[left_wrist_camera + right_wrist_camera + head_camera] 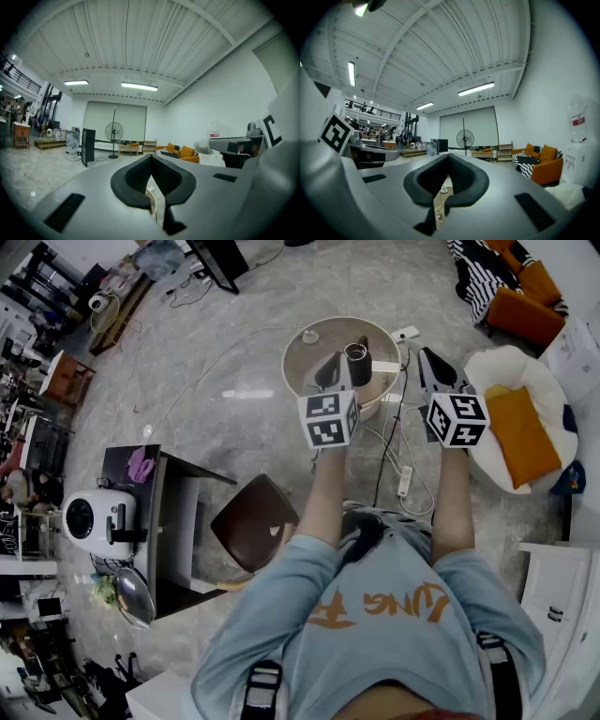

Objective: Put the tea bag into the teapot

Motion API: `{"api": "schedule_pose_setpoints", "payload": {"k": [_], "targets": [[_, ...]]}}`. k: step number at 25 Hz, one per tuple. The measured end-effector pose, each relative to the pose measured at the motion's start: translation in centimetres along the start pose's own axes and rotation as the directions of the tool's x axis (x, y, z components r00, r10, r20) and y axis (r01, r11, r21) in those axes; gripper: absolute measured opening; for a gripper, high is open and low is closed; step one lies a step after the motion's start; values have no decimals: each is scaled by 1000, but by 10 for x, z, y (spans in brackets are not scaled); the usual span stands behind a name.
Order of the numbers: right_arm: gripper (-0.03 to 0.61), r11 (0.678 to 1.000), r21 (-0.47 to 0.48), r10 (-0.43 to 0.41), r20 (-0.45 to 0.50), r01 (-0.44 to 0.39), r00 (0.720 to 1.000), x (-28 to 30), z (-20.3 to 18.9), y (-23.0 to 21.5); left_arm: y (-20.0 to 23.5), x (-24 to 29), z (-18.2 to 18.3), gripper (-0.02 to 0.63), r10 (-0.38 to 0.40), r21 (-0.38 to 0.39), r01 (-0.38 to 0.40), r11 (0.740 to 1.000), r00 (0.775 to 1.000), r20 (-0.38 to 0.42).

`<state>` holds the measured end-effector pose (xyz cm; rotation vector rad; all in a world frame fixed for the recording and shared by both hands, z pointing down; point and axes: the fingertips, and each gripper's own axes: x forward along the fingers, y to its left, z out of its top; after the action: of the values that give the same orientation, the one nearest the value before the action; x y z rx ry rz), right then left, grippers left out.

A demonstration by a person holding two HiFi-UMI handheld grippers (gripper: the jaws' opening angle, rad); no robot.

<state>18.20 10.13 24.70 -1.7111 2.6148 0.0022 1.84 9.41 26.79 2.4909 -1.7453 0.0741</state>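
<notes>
Both claws have their jaws together on nothing: the left claw (pixel 151 161) and right claw (pixel 448 160) point level, held out as if readied, toward the round desk (pixel 292 360). On it stands a dark vessel (pixel 356 353), probably the teapot. A small pale item (pixel 309 336) nearby may be the tea bag, apparently untouched.

A grey marble floor (pixel 234 352) spread wide, with an orange sofa (pixel 527 298) far right and a brown chair (pixel 251 521) near left. Strip lights (pixel 139 86) lit the white ceiling (pixel 140 42).
</notes>
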Motion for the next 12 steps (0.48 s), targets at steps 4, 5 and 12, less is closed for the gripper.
{"api": "schedule_pose_setpoints", "payload": {"k": [4, 5, 12], "targets": [[12, 999, 32, -22, 12, 21, 1000, -12, 1, -15, -3, -3, -1, 25, -8, -32, 8, 999, 1000, -4], [12, 999, 39, -27, 17, 26, 1000, -15, 2, -19, -5, -3, 0, 25, -8, -30, 8, 1000, 1000, -4], [12, 994, 78, -86, 80, 80, 993, -9, 14, -36, -6, -7, 15, 25, -13, 26, 13, 1000, 1000, -5]]}}
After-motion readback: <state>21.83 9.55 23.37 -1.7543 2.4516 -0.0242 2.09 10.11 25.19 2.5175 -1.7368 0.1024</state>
